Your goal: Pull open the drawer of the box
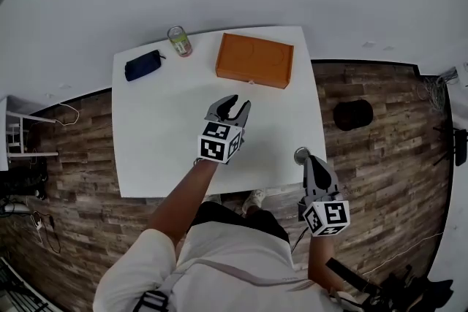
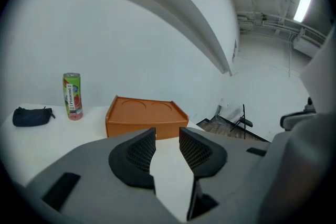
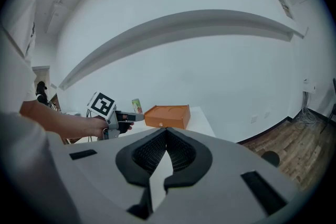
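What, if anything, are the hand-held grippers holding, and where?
Nothing: left hand-held gripper open and empty, right hand-held gripper shut, empty.

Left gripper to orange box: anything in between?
Nothing: head view shows only bare white table between left gripper and orange box.

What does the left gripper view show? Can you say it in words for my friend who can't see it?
The left gripper holds its two black jaws apart with nothing between them, aimed at an orange box on a white table. Left of the box stands a green drink can, and farther left lies a dark pouch.
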A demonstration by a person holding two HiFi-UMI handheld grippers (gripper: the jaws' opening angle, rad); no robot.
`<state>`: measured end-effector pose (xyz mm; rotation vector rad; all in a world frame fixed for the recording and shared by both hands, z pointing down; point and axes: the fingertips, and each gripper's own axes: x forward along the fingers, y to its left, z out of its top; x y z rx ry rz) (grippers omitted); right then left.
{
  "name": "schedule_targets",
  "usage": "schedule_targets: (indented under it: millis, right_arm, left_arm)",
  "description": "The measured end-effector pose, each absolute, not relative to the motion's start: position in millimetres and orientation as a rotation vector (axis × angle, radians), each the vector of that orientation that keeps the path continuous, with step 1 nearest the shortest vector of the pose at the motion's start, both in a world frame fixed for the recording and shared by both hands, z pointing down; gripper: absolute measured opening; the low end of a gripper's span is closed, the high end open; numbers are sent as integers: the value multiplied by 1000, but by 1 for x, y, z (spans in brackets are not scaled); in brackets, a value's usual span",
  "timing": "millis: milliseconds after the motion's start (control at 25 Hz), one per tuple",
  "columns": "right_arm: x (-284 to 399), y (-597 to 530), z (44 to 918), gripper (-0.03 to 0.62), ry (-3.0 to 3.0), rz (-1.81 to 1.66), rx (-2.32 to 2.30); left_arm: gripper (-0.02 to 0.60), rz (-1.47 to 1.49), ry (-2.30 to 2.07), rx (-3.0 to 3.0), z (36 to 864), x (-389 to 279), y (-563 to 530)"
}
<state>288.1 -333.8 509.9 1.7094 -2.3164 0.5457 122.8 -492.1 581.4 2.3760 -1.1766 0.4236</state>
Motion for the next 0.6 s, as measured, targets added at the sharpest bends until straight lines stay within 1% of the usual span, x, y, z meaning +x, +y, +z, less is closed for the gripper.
schedule_targets:
  millis: [240,600]
  right_arm:
    - [295,-330,537,2,-2273,621,1699]
    - [310,-328,558,2,-2216,689,1719]
  left_arm:
    - [172,496,-1171,2312,630,146,-533]
    - [170,581,-1207,2214,676,153,-567]
